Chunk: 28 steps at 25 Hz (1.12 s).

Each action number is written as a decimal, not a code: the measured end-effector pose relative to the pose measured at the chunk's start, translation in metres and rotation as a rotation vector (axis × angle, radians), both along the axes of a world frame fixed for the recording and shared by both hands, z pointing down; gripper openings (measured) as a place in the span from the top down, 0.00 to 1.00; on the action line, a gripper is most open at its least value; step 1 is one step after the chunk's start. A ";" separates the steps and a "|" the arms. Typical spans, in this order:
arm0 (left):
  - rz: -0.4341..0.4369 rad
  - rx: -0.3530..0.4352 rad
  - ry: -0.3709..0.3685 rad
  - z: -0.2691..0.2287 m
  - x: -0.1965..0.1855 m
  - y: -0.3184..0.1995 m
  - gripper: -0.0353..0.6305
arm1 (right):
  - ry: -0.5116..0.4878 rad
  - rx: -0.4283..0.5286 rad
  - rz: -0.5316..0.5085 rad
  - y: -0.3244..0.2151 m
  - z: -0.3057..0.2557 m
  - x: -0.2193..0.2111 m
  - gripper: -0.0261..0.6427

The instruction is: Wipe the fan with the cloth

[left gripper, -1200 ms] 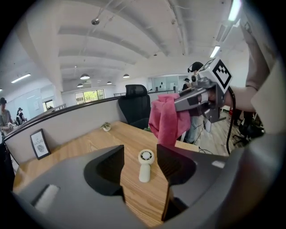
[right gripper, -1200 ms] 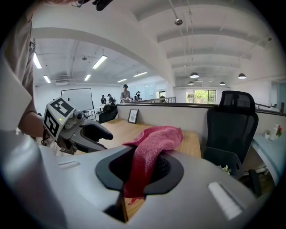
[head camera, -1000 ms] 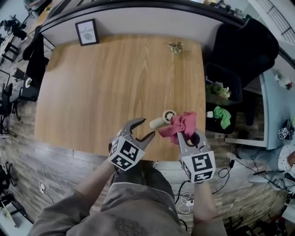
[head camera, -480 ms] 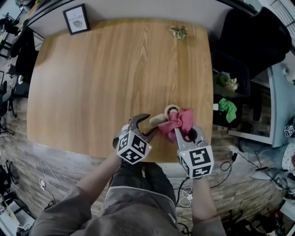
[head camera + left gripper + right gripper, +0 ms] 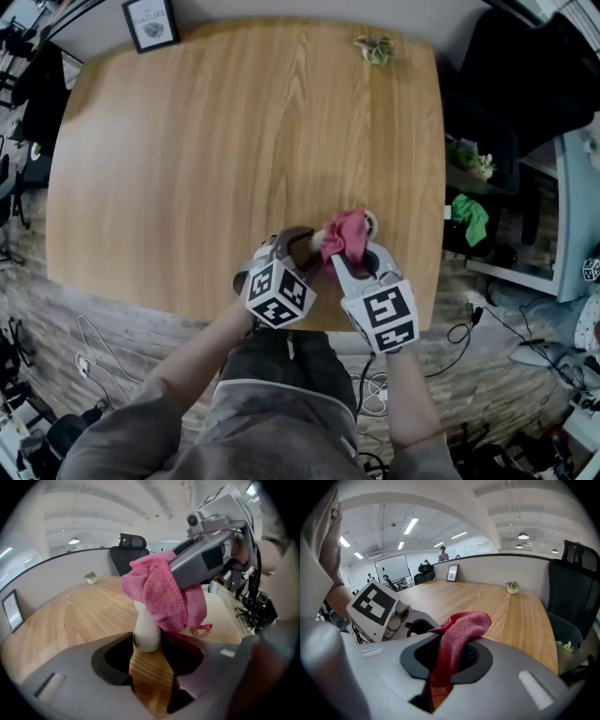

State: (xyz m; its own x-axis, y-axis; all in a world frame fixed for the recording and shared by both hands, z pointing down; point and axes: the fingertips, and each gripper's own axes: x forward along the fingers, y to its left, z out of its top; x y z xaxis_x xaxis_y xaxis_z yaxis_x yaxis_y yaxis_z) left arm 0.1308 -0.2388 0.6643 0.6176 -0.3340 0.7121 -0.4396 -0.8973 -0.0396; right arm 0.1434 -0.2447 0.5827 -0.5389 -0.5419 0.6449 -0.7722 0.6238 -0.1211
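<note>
- Left gripper [image 5: 149, 645] [image 5: 302, 246]: jaws apart, just been closing, with the white handle end of the fan [image 5: 146, 632] between the tips; close to both pads, no clear squeeze to be seen.
- Right gripper [image 5: 449, 660] [image 5: 349, 267]: clenched on the pink cloth [image 5: 457, 634], one fold pinched deep between the jaws and the rest bunched over the tips.
- Cloth [image 5: 345, 234] [image 5: 161, 592] draped over the upper part of the fan, just beyond the left jaws.
- Fan [image 5: 371, 223] lying on the table, near its front edge and toward the right side, with only its round head showing past the cloth in the head view.
- Table [image 5: 234, 141]: light wood grain, rounded corners, mostly bare.
- At the far edge, a small framed picture [image 5: 150, 23] to the left and a little potted plant [image 5: 375, 47] to the right.
- Grey partition [image 5: 497, 573] curving behind the table.
- Black chair [image 5: 525, 66] beside the right edge.
- Plank-patterned floor [image 5: 56, 309] with loose cables [image 5: 94, 352].
- Long ceiling lights [image 5: 411, 525] overhead in an open office.
</note>
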 end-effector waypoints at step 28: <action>0.050 -0.015 -0.008 0.003 -0.005 0.008 0.68 | 0.273 -0.024 0.152 -0.036 0.023 0.068 0.88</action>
